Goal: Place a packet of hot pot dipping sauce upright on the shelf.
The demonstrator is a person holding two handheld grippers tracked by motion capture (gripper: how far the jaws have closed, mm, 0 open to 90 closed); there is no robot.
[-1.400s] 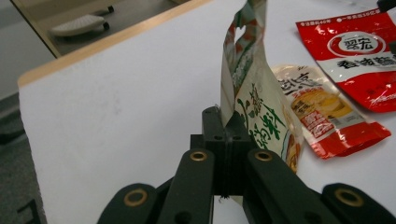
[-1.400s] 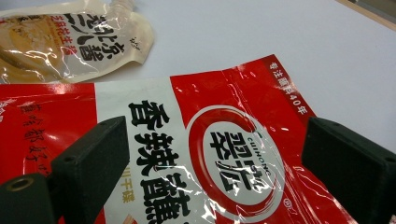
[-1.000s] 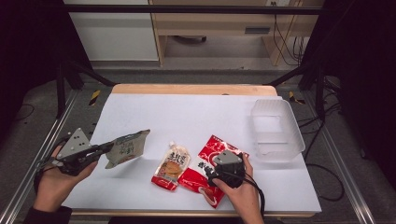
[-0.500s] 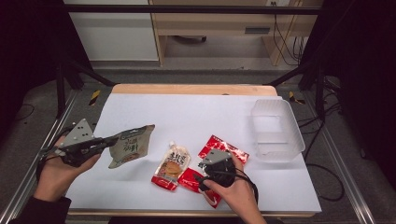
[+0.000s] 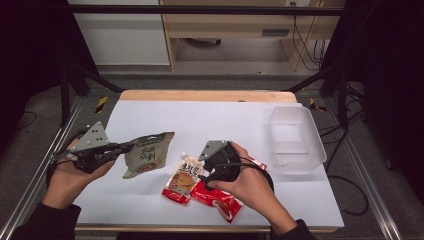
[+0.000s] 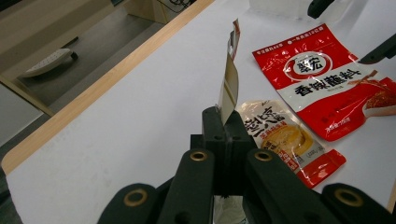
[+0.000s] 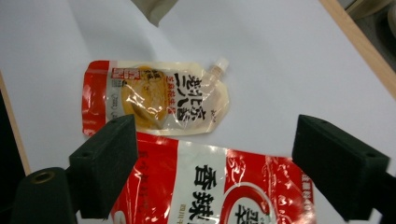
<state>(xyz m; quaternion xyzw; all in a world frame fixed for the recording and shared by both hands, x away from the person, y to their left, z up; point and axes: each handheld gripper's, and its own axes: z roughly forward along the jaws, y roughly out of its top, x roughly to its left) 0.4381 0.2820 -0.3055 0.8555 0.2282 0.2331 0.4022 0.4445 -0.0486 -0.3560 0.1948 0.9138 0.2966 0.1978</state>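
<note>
Three pouches and one clear plastic tub (image 5: 297, 142) were on the white desk (image 5: 225, 120); the tub stood empty near the right edge, well apart from the pouches.

The left gripper (image 5: 127, 145) was pinching a grey-green pouch (image 5: 146, 154) by its edge, its jaws pressed together on it; in the left gripper view the pouch (image 6: 229, 79) stood edge-on, rising from the jaws of that gripper (image 6: 225, 122); in the high view its long axis ran from the near-left up toward the far-right, over the left half of the desk, and whether it touched the surface I cannot tell; its label had dark writing too small to read.

A small pale pouch with a spout (image 5: 183, 172) lay flat near the front edge, at the middle, long axis running front to back with the spout toward the far edge; in the right gripper view this pouch (image 7: 154, 98) carried bold black Chinese characters above a picture of yellow sauce, with a red band at its bottom end.

A large red pouch (image 5: 218, 197) lay just right of it, partly under the right hand (image 5: 247, 182); in the left gripper view the red pouch (image 6: 327, 79) showed a round white emblem and large black characters on a white band.

The right gripper (image 7: 212, 163) hovered over the red pouch with its jaws spread wide, holding nothing.
</note>
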